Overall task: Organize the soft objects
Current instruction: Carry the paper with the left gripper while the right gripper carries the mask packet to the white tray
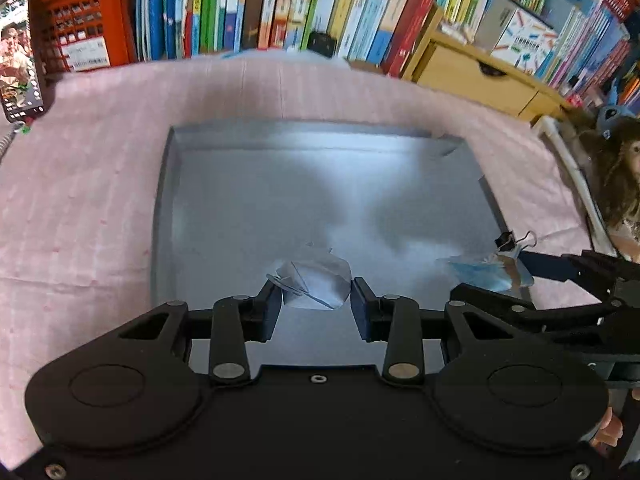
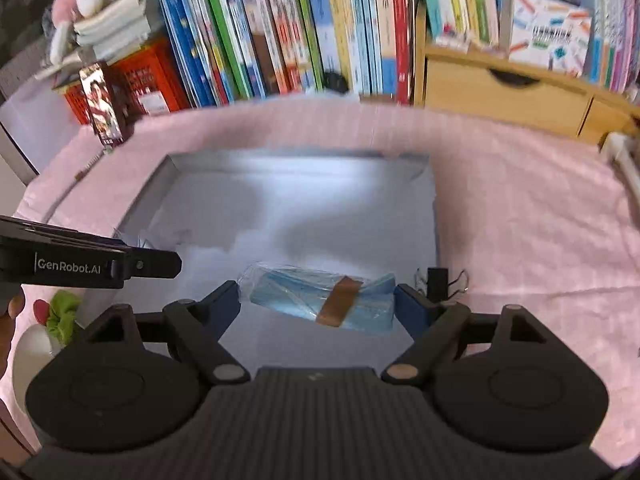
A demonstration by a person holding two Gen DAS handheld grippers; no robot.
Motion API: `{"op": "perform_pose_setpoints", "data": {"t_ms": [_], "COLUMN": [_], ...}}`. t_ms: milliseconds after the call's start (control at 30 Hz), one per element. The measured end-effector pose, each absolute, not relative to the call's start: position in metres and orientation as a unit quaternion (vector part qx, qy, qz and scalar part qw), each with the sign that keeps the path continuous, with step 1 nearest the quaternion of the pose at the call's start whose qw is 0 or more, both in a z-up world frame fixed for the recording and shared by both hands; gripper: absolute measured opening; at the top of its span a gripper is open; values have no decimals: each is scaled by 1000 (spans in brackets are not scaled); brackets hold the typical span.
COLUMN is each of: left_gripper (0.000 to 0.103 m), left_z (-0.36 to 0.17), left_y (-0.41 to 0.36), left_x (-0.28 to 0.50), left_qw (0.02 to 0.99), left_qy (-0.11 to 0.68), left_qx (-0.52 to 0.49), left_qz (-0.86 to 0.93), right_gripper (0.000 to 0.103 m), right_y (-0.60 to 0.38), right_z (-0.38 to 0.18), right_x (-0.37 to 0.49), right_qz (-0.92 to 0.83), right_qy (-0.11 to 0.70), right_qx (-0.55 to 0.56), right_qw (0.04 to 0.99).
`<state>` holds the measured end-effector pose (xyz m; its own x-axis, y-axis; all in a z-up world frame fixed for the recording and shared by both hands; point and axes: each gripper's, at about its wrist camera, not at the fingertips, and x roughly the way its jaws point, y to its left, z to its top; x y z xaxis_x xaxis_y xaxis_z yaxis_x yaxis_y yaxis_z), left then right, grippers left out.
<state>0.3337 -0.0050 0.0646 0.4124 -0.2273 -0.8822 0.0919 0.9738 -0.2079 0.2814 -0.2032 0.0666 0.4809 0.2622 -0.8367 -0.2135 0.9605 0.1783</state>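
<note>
Two soft things are in our grip, and neither has been set down yet – so by our reading the sorting is only at the delivery step. We hold the left gripper (image 1: pixel 316 300) closed on a crumpled grey-white paper wad (image 1: pixel 314 282), both pads pressed to its sides, above the near edge of the grey tray (image 1: pixel 168 208). We hold the right gripper (image 2: pixel 318 300) wide, its blue pads touching the two ends of a clear-wrapped blue packet (image 2: pixel 320 298) sealed with a strip of brown tape (image 2: pixel 338 300); that looks like a grip on a wide item, over the tray's near right corner.

The tray lies on a pink cloth (image 1: pixel 80 200), and its floor reads bare from both wrist views – nothing rests in it apart from shadows and glare. A black binder clip (image 2: pixel 438 280) pinches the tray's right edge near that corner. Along the cloth's far edge stand a red crate (image 1: pixel 86 28), a row of books (image 1: pixel 320 4) and a wooden drawer unit (image 1: pixel 472 76); what they hold beyond that we cannot tell.

Left to do, as we judge it – lower both pieces onto the tray floor, release, then see to any other soft items, such as the green thing (image 2: pixel 64 306) off the tray's near left corner
</note>
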Motion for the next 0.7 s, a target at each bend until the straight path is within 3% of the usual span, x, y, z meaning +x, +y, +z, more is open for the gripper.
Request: {"op": "perform_pose_setpoints", "data": {"t_ms": [700], "left_gripper": [39], "left_z": [37], "left_y": [-4], "left_x": [348], "left_qw": [809], "left_qy": [578], "left_qx": [-70], "left_qz": [-83], "right_gripper": [91], "right_y": [-186], "right_z": [45], "right_x": [304], "right_qz": [135], "right_qy": [547], "right_qx": [-24], "right_qw": [826]}}
